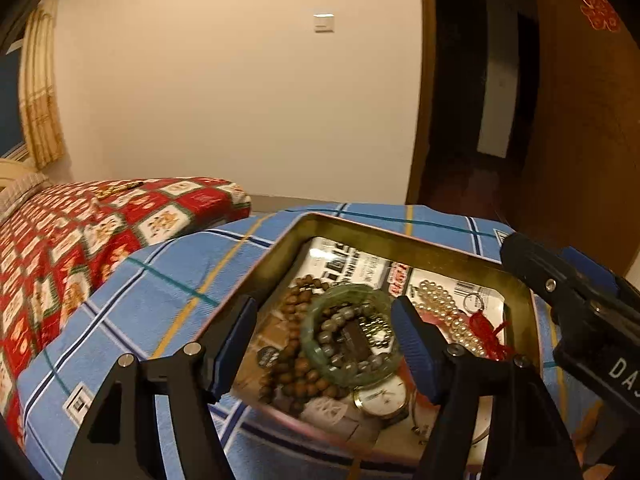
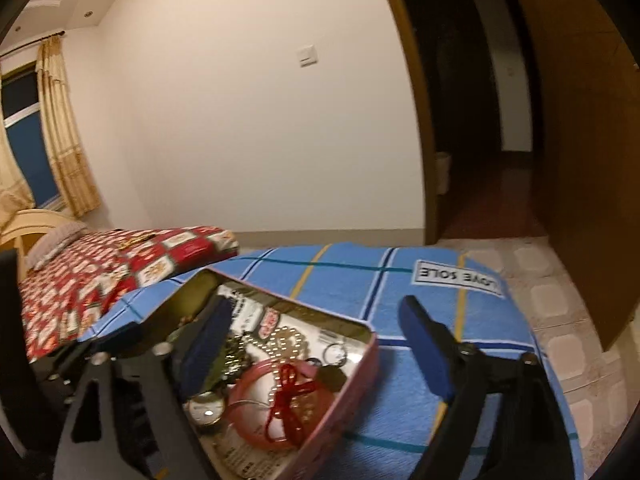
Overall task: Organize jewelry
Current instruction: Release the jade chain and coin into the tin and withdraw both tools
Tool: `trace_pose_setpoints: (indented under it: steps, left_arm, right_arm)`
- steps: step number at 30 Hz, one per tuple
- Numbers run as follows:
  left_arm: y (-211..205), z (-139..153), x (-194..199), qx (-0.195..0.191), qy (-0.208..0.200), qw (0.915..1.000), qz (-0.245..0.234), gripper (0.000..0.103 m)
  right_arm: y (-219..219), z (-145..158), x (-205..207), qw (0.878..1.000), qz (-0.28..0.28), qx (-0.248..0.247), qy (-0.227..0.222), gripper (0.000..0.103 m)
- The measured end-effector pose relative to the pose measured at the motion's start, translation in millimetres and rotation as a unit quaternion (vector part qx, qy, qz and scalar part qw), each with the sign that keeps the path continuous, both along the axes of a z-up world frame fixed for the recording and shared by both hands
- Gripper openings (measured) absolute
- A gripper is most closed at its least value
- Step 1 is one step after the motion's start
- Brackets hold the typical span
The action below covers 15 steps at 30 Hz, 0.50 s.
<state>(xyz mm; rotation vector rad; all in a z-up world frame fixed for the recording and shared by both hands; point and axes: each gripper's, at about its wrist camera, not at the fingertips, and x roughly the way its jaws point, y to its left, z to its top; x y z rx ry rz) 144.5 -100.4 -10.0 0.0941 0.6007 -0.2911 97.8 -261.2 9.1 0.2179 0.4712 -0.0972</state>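
Note:
A metal tin [image 1: 400, 240] lies open on a blue plaid cloth [image 1: 168, 280]. It holds a green jade bangle [image 1: 310, 344], brown wooden beads [image 1: 296, 376], a pearl necklace [image 1: 444, 304], a gold watch [image 1: 384, 398] and a red tassel [image 1: 486, 328]. My left gripper [image 1: 324, 350] is open above the tin, its jaws on either side of the bangle, holding nothing. My right gripper [image 2: 320, 354] is open over the tin's right rim [image 2: 372, 354], above a pink bangle [image 2: 244, 388], the red tassel [image 2: 290, 396] and the watch [image 2: 206, 408]. It also shows in the left wrist view [image 1: 560, 292].
A bed with a red patterned quilt [image 1: 80, 240] lies left of the cloth. A beige wall stands behind. An open wooden door [image 2: 580, 160] and a dark doorway are at the right. Tiled floor [image 2: 568, 320] shows past the cloth's right edge.

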Motion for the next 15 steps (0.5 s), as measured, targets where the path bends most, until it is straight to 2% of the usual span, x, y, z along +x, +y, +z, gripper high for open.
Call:
trace_pose_setpoints:
  steps: [4, 12, 15]
  left_arm:
    - [9.1, 3.3, -6.7, 0.001, -0.018, 0.9996, 0.022, 0.07]
    - [14.9, -11.1, -7.4, 0.015, 0.001, 0.9991, 0.041, 0.07]
    - [24.3, -8.6, -17.8, 0.008, -0.011, 0.9984, 0.055, 0.07]
  right_arm:
    - [7.6, -1.7, -4.1, 1.0, -0.01, -0.014, -0.001, 0.093]
    - [21.5, -8.6, -13.3, 0.999, -0.025, -0.032, 0.011, 0.098]
    - [21.0, -9.5, -21.3, 0.999, -0.033, -0.026, 0.01, 0.098]
